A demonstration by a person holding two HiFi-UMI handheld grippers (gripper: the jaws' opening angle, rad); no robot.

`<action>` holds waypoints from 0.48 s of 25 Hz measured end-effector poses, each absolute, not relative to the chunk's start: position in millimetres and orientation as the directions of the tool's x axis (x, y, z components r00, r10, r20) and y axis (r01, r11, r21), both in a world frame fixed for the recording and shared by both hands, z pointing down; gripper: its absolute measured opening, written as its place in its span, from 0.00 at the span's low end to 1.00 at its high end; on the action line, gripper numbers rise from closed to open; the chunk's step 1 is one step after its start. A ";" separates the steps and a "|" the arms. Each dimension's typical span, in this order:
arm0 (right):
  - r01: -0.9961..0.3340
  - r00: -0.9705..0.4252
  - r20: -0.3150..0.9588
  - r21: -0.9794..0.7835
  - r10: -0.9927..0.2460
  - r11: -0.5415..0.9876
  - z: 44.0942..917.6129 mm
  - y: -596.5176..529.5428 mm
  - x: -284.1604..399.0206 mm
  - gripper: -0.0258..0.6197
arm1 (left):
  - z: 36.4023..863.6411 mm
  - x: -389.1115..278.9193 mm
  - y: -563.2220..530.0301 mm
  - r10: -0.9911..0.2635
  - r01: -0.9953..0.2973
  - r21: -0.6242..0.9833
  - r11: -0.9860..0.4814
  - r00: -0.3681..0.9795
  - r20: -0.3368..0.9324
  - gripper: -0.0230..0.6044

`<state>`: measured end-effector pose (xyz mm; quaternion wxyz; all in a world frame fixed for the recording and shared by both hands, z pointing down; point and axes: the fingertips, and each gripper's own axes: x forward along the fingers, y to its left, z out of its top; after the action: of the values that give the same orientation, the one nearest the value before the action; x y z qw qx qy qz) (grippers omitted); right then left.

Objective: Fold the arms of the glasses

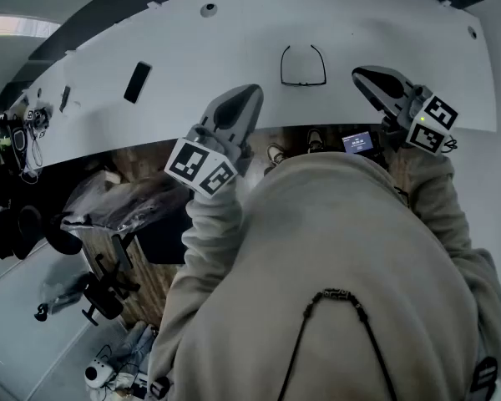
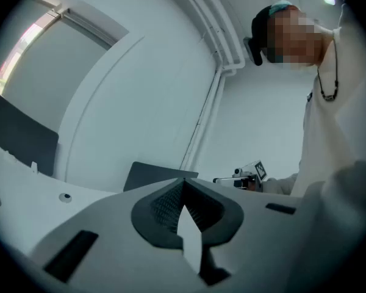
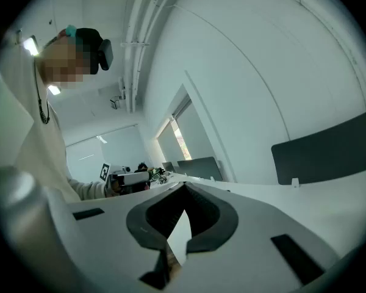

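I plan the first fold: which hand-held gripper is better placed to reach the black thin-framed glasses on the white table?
Probably right: the right hand-held gripper lies level beside the black thin-framed glasses; the left hand-held gripper sits nearer the edge of the white table. Both are shut, empty.

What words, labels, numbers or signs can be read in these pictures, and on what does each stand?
None can be read as text.
Cubes of left gripper and right gripper: square black-and-white markers, patterns only, no letters.
The small lit screen: print too small to read.
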<state>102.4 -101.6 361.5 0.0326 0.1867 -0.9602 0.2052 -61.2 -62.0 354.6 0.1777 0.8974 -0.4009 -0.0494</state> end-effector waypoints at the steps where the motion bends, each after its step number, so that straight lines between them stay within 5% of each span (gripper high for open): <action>1: -0.374 -0.927 0.140 -0.383 -0.347 0.845 362.1 -101.5 102.4 0.07 | 353.1 -62.8 -61.7 -0.739 -0.702 0.360 -0.615 0.672 0.049 0.04; 12: -0.383 -0.923 0.181 -0.362 -0.339 0.850 370.8 -102.4 103.1 0.07 | 351.4 -65.2 -60.0 -0.739 -0.707 0.346 -0.617 0.671 0.054 0.04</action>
<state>103.1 -102.4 370.8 0.0552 0.1879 -0.9602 0.1992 -65.2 -60.0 351.4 0.1715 0.8979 -0.4027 -0.0470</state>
